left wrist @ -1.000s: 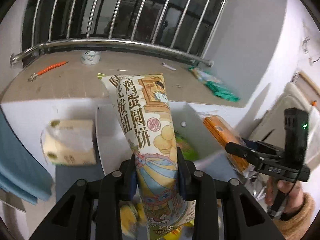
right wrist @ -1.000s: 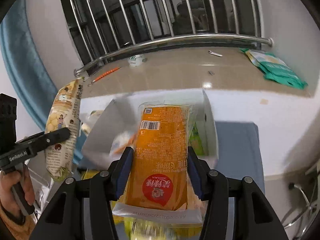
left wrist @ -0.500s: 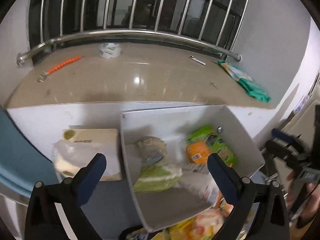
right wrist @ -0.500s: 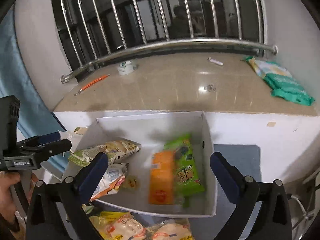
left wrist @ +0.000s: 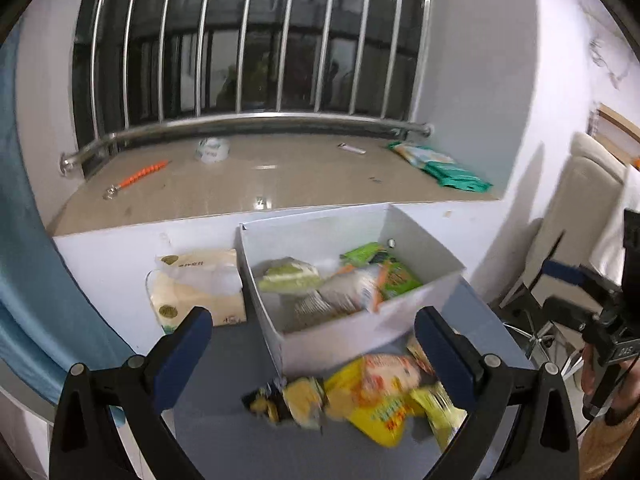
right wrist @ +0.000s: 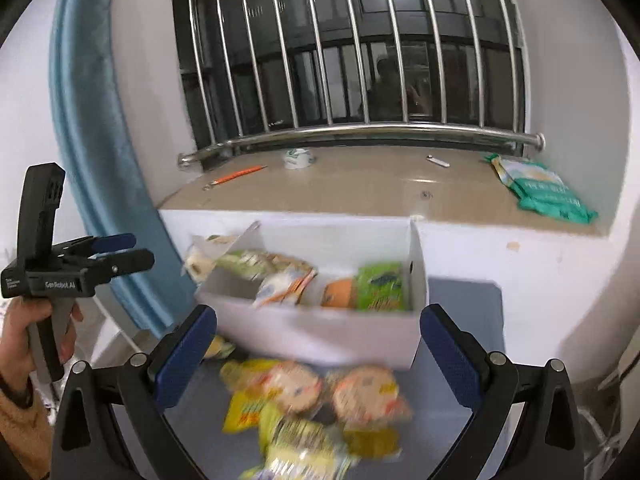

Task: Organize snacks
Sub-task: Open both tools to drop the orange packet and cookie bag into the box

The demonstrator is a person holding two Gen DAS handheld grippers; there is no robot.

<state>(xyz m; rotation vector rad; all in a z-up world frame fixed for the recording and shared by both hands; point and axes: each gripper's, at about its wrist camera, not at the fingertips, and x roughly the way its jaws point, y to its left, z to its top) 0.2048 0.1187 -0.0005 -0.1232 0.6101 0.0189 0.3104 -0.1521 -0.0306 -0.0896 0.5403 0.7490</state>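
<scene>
Both grippers hang empty over a grey desk (left wrist: 224, 432), fingers spread wide: the left gripper (left wrist: 312, 344) and the right gripper (right wrist: 318, 340) each frame a white box (right wrist: 320, 332) already holding several snack packets (right wrist: 378, 286). A loose heap of yellow snack packets (right wrist: 308, 404) lies on the desk just in front of the box, not yet sorted, so the job looks roughly half done. The box's near wall stands between heap and interior; a tissue pack (left wrist: 196, 284) sits beside its left wall. Open desk remains to the right.
</scene>
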